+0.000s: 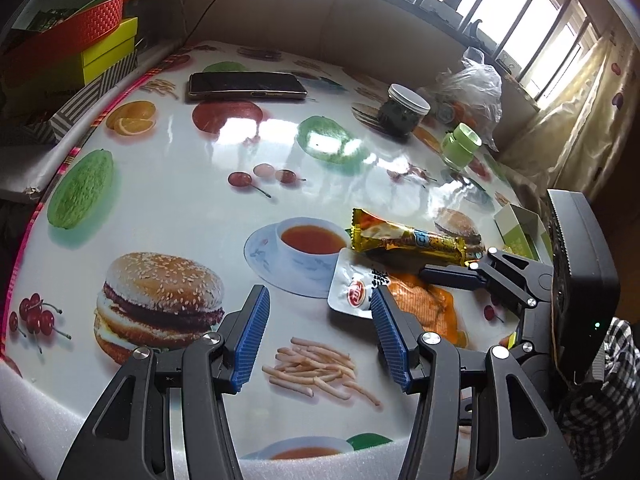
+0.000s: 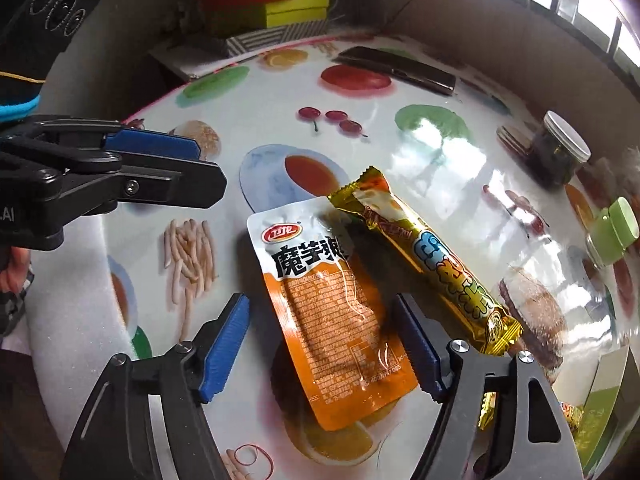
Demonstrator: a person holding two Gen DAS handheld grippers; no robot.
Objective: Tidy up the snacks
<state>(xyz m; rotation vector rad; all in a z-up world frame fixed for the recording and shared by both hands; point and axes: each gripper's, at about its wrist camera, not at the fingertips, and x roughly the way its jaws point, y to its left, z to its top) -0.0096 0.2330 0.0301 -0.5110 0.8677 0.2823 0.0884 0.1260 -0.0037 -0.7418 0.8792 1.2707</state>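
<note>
Through the left wrist camera, the left gripper (image 1: 320, 336) hung half open over bare tablecloth (image 1: 180, 208) with nothing between its blue pads. The orange pouch (image 1: 420, 308) lay just off its right finger, partly behind it, and the gold bar (image 1: 412, 238) lay a little farther ahead and to the right, touching the pouch's far edge. The right gripper (image 1: 452, 274) reached in from the right beside both snacks. Through the right wrist camera, the right gripper (image 2: 324, 344) stood wide open and empty, straddling the lower half of the orange pouch (image 2: 340, 312) without its pads pressing it; the pouch lay flat on the table. Its long axis ran away from the gripper, leaning left, so the fingers sat across its short width. The gold bar (image 2: 432, 268) lay just outside the right finger, nearly parallel and overlapping the pouch's top corner. The left gripper (image 2: 160, 164) stood well off to the left. The right hand looked far the nearer to either snack.
</note>
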